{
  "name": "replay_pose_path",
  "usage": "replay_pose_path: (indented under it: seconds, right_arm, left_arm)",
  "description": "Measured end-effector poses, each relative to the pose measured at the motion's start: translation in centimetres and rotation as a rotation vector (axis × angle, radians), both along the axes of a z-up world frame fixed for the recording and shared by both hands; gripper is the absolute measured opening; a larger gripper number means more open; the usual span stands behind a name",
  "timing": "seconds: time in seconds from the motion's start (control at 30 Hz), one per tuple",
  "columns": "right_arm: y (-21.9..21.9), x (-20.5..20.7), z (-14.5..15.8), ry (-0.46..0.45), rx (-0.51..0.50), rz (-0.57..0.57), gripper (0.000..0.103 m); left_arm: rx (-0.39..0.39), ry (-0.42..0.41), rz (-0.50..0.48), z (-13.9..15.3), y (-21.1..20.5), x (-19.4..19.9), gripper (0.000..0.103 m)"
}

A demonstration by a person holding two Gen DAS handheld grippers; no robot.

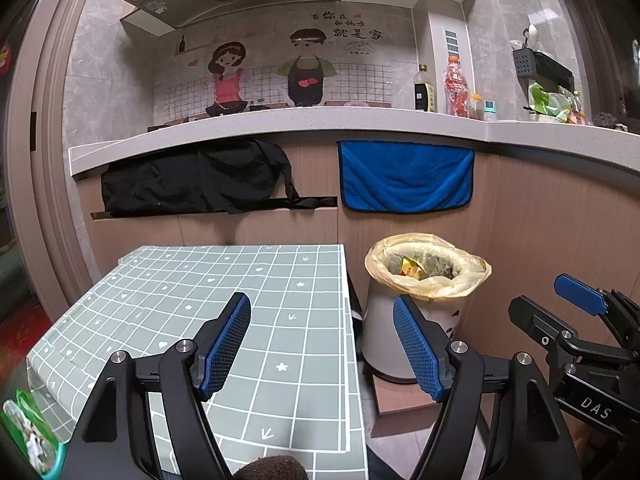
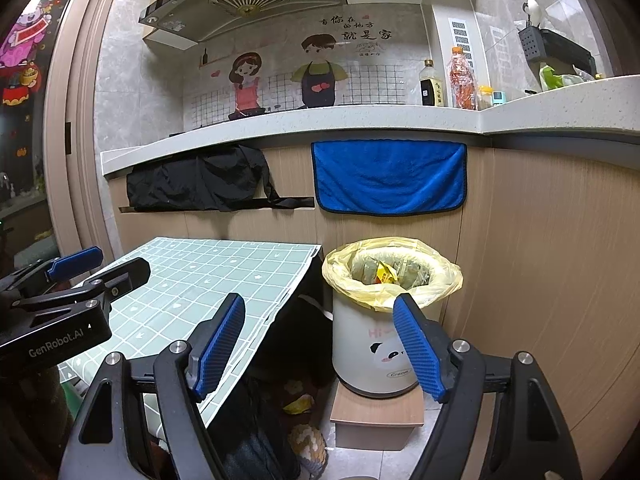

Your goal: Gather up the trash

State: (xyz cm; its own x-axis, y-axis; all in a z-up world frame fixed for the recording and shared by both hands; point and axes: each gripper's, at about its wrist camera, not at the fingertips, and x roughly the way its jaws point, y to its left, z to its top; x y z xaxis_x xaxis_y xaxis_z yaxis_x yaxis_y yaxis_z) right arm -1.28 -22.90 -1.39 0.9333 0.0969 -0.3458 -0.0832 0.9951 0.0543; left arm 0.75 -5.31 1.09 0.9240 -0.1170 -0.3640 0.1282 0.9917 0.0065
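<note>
Left gripper (image 1: pixel 322 344) and right gripper (image 2: pixel 320 344) both stand with jaws wide apart, nothing between them — each poised above the grid-patterned bench (image 1: pixel 248 280). The trash bin (image 2: pixel 372 344), lined with a yellow bag (image 2: pixel 440 280), sits on a low wooden block (image 2: pixel 376 408) just beside the bench; wrappers (image 2: pixel 384 272) lie inside.

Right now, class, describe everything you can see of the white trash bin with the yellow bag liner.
The white cylindrical trash bin stands upright on a low wooden block beside the grid-patterned table, close to the wood-look cabinet front. A panda face is printed on its side. Its thin yellow plastic liner folds over the rim. Inside lie crumpled wrappers, one yellow.
</note>
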Motion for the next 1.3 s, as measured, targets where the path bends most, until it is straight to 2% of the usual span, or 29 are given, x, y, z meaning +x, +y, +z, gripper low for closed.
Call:
replay_pose_path:
  seconds: [1.3]
  right_arm:
    - [-0.70,-0.29,0.50,-0.008,-0.005,-0.028,0.077]
  left_arm:
    - [0.001,0.017,-0.038,-0.47,0.52,0.38,0.074]
